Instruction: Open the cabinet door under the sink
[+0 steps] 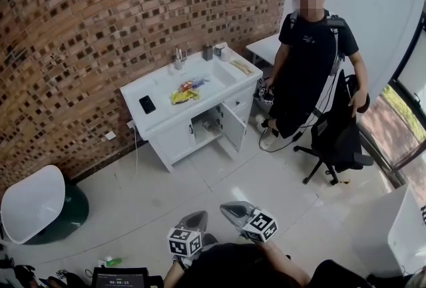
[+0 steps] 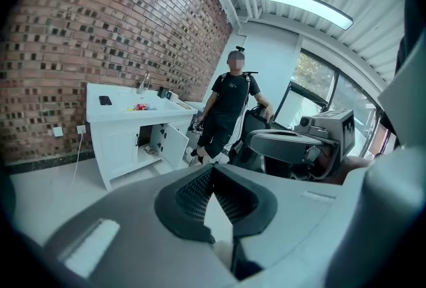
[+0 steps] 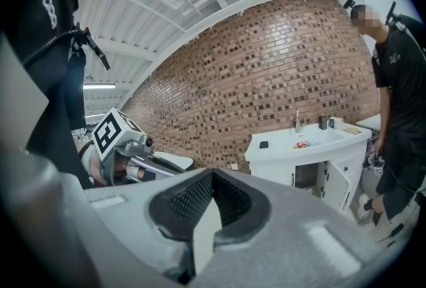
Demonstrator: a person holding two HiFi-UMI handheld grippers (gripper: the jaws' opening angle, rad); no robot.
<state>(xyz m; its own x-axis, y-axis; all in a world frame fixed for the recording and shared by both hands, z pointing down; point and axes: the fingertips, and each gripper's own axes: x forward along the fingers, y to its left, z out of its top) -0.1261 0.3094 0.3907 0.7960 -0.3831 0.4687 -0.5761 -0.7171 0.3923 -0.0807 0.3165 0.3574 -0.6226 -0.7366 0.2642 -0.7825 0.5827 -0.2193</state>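
The white sink cabinet (image 1: 174, 140) stands against the brick wall, far from both grippers. Its right-hand door (image 1: 233, 127) is swung open and shows a dark inside; the left door (image 1: 176, 141) is closed. The open door also shows in the left gripper view (image 2: 174, 145) and the right gripper view (image 3: 336, 187). My left gripper (image 1: 196, 217) and right gripper (image 1: 233, 208) hover side by side over the floor at the bottom of the head view. Both are shut on nothing: left gripper (image 2: 213, 170), right gripper (image 3: 212, 175).
A person in black (image 1: 307, 60) stands right of the cabinet beside a black office chair (image 1: 336, 137). A phone (image 1: 147, 104) and yellow items (image 1: 184, 92) lie on the sink top. A white chair (image 1: 30, 203) sits at lower left. Tiled floor (image 1: 219, 177) lies between me and the cabinet.
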